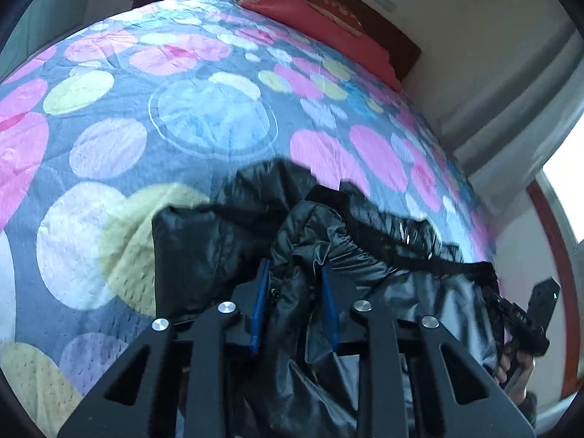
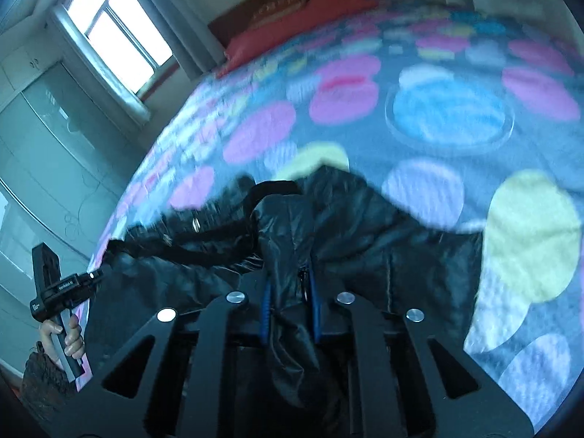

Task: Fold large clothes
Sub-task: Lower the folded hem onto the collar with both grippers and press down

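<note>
My left gripper (image 1: 295, 281) and right gripper (image 2: 290, 284) are both nearly closed, each pinching a fold of the black jacket (image 1: 365, 255), which lies at the bed's (image 1: 146, 109) near edge.

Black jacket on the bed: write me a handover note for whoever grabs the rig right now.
Left gripper: jaws shut on a bunch of the black jacket.
Right gripper: jaws shut on another bunch of the same jacket, by a zip.
Where things are: the jacket lies crumpled at the near edge of the spotted bedspread, partly lifted between the two grippers; red pillow at the far end.
Done: both grips taken.
Left: no neat fold shows yet. Probably spread the jacket flat on the bedspread, then fold it.
</note>
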